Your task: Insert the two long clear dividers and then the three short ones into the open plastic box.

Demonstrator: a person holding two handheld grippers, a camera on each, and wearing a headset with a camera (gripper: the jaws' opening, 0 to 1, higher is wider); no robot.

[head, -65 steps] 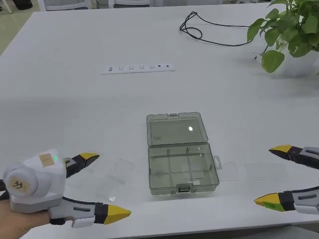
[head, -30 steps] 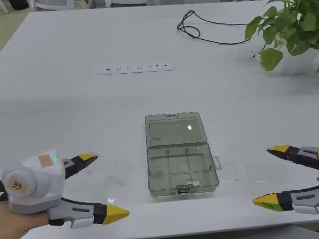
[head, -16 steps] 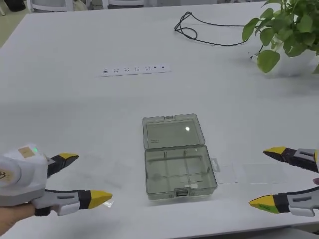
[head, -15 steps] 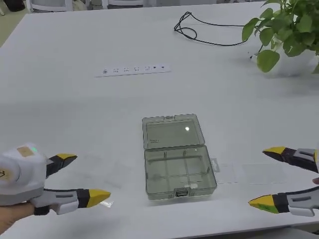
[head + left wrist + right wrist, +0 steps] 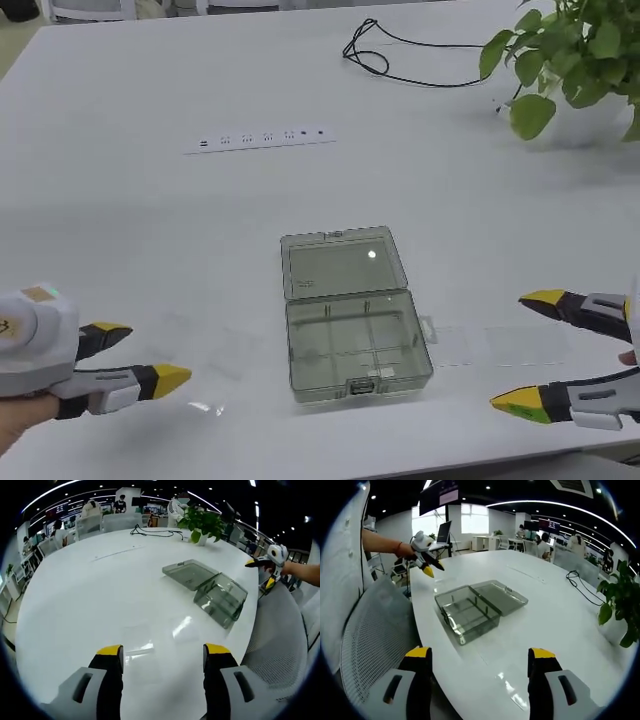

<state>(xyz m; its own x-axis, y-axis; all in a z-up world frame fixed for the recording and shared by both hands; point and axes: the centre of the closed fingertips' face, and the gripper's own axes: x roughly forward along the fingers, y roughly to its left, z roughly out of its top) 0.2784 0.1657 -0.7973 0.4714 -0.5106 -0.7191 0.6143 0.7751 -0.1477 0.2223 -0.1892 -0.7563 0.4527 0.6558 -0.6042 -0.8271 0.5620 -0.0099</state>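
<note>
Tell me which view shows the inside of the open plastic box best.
The head view: it looks down into the box, so its whole floor and flat-lying lid show. The left gripper view catches the box low and far off, mostly walls. The right gripper view has the box nearer but at a slant.

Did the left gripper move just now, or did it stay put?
Yes. The left gripper has drawn back to the left, away from the plastic box. The gap between them is wider than before.
</note>
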